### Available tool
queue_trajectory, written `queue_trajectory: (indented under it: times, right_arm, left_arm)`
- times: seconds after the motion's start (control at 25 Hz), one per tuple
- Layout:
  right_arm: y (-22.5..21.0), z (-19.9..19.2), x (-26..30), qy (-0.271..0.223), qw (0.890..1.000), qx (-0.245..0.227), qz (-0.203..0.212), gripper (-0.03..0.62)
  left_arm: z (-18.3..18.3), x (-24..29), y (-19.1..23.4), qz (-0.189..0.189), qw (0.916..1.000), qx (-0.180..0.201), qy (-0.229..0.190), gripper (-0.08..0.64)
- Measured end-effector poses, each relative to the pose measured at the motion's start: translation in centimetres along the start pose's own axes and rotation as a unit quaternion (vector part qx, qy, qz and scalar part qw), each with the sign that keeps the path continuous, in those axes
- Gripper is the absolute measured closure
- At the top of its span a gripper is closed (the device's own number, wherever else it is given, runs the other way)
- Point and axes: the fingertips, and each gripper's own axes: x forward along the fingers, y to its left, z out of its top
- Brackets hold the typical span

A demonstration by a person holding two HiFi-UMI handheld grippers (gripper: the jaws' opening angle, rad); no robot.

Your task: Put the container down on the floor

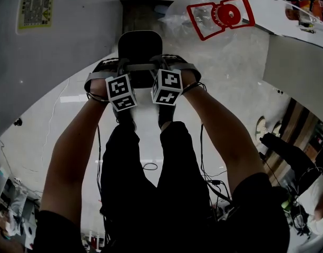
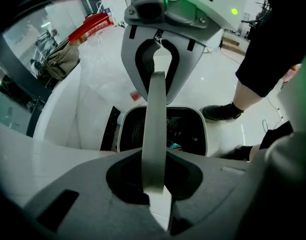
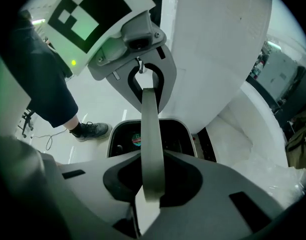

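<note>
Two grippers meet at upper centre of the head view, and each clenches the one grey handle (image 1: 143, 66) of the single dark container (image 1: 140, 44). The left gripper (image 1: 119, 70) grasps the handle's left part and the right gripper (image 1: 169, 67) its right part. In each gripper view the handle runs up the middle of the frame, pinched between the jaws. The container hangs just below the grippers, above the pale floor (image 1: 229, 78); I cannot tell whether it touches the floor. Two black shoes (image 1: 124, 119) stand just beneath the cubes. One clear item with red parts (image 1: 219, 17) lies at upper right.
</note>
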Motion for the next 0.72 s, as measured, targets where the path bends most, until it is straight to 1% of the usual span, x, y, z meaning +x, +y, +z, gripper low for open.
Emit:
queue_trajectory:
  times: [0.12,0.28,0.36,0.48,0.6,0.72]
  right_arm:
    - [-0.3,0.2,0.2,-0.003,1.000,0.009,-0.004,0.554]
    - [-0.7,0.2,0.2,-0.001,1.000,0.015,-0.011,0.551]
    - [-0.9,0.0,0.2,-0.004,0.999,0.033,-0.011,0.543]
    - [-1.0,-0.6,0.1,-0.006,0.998,0.069,-0.007,0.503]
    - [-0.8,-1.0,-0.2,0.000,0.997,0.072,-0.004,0.466]
    - [-0.7,-1.1,-1.0,0.001,0.997,0.076,-0.005,0.456]
  left_arm:
    - [-0.3,0.0,0.3,0.006,1.0000,-0.007,-0.003,0.532]
    - [0.1,-0.4,0.3,0.003,0.9994,-0.030,-0.015,0.523]
    - [0.2,-0.5,0.5,0.007,0.9989,-0.042,-0.019,0.487]
    - [0.0,-0.8,0.7,0.019,0.9985,-0.047,-0.018,0.445]
    - [-0.8,-1.1,0.3,0.020,0.9985,-0.050,-0.010,0.423]
    - [-1.4,-1.7,0.0,0.019,0.9981,-0.058,-0.005,0.417]
